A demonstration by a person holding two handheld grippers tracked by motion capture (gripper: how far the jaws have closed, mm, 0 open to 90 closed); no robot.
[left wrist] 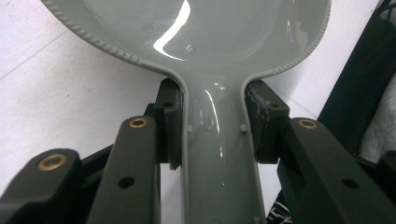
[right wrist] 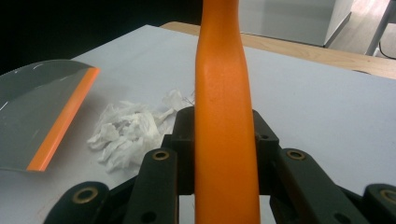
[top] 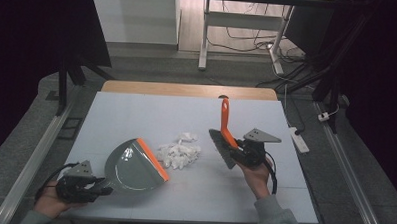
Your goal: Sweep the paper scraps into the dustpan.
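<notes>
High view shows the pile of torn white paper scraps (top: 179,154) lying mid-bench, and everything else sits around that pile: the grey dustpan (top: 132,165) is just to its left with its orange lip (top: 153,158) facing the scraps, close to them but not quite touching, and the brush (top: 224,141) stands just to its right, bristles down near the bench (top: 136,115) and orange handle rising away from you. Your left hand-held gripper (top: 91,185) is clamped on the dustpan's neck, one pad on each side of it; your right hand-held gripper (top: 242,149) is clamped on the brush handle low down. Judging from this layout, the step is sweeping the scraps into the pan. Press the orange lip flat to the bench so nothing slips under, and draw the bristles leftward through the pile in one low, steady stroke.
</notes>
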